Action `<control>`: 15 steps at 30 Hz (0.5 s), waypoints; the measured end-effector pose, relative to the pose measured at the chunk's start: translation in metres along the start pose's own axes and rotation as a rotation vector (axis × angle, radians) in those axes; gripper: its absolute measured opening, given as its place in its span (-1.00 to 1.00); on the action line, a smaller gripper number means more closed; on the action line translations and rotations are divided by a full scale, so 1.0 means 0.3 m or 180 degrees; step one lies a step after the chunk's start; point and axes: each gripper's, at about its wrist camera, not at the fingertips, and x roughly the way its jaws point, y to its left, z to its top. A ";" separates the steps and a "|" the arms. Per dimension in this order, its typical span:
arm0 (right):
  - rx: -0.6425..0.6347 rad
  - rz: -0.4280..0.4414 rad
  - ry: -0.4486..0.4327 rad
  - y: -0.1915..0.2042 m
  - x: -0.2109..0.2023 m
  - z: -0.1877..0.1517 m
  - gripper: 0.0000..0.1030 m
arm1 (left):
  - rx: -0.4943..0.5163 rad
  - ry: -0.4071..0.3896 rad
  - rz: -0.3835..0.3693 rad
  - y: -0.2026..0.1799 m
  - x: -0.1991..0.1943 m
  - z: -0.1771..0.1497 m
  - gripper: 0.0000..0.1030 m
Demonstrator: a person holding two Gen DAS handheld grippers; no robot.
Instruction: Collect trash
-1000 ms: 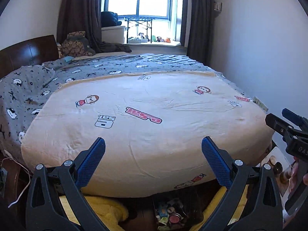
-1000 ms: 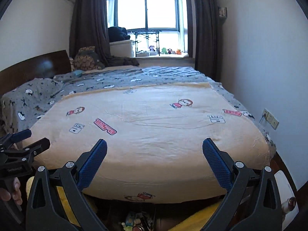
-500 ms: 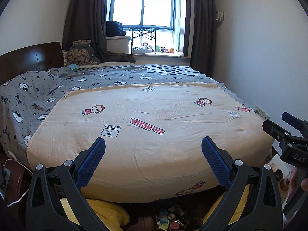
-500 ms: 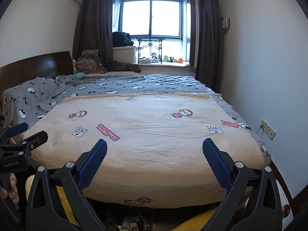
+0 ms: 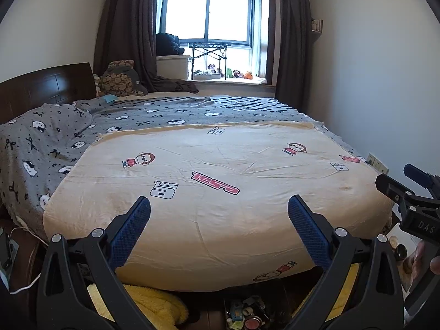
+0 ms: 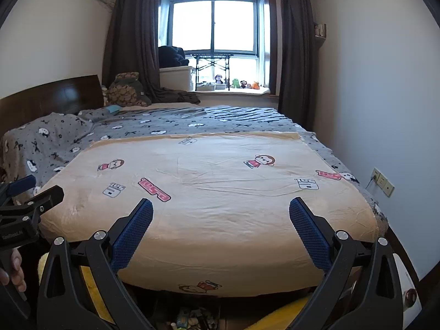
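A: Containers shown?
B: One dark bin (image 5: 249,313) on the floor at the foot of the bed (image 5: 214,192), at 6 o'clock in the left wrist view. It holds the trash (image 5: 251,321): small mixed items, among them a round red-topped can and bits of coloured packaging. The pieces are too small and crowded to name singly. In the right wrist view the same bin (image 6: 192,317) sits at 6 o'clock, its contents mostly cut off by the frame edge.

A: State of the grippers?
B: The left gripper (image 5: 219,211) is released, its blue-padded fingers (image 5: 132,231) spread wide with nothing between them. The right gripper (image 6: 221,213) is likewise spread and empty. Each appears in the other's view: the right one at 3 o'clock (image 5: 412,200), the left one at 9 o'clock (image 6: 24,206), with a hand (image 6: 12,271) on its handle.

A: Surroundings?
B: A beige blanket (image 5: 220,170) with cartoon monkeys covers the near part of the bed; a grey patterned cover (image 5: 55,137) lies at 10 o'clock. A yellow fleece (image 5: 154,305) lies on the floor just beside the bin, at 7 o'clock. The window (image 5: 209,13) with small toys on its sill stands at 12 o'clock, and a wall socket (image 6: 382,183) at 3 o'clock.
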 end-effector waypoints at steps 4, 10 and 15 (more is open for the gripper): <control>0.0014 -0.0016 0.0008 -0.003 0.002 -0.001 0.93 | 0.0003 -0.0003 0.0003 0.000 -0.002 -0.001 0.84; 0.0010 -0.0017 0.0014 0.000 0.002 -0.001 0.93 | -0.0003 -0.0004 0.0010 0.002 -0.003 0.001 0.84; 0.0012 -0.0021 0.0024 0.003 0.001 0.001 0.93 | -0.0012 -0.0006 0.0004 0.002 -0.007 0.002 0.84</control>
